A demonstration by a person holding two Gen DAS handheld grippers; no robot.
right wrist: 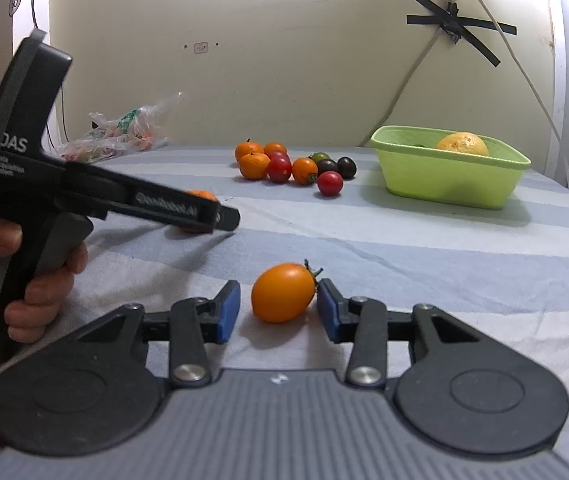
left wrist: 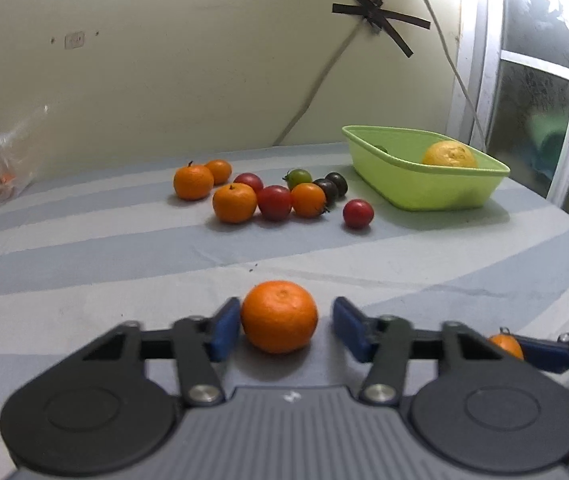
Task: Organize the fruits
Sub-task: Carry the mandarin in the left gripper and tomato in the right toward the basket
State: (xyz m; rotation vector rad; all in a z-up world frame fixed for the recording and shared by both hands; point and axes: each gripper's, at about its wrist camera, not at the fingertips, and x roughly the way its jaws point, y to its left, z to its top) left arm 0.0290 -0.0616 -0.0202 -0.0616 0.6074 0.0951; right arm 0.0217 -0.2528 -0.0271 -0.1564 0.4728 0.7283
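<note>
Fruits lie on the striped cloth [left wrist: 84, 248] before you. Largest is the green tub [left wrist: 424, 188] at far right, holding a yellow citrus [left wrist: 449, 155] and a small dark item you cannot identify. Left of it sits the loose cluster of mandarins and tomatoes [left wrist: 272, 196]. Your left gripper [left wrist: 286, 326] stands spread around a mandarin [left wrist: 279, 316], left pad touching, right pad apart. Your right gripper [right wrist: 278, 310] is likewise parted around an orange tomato [right wrist: 283, 292], unclamped.
</note>
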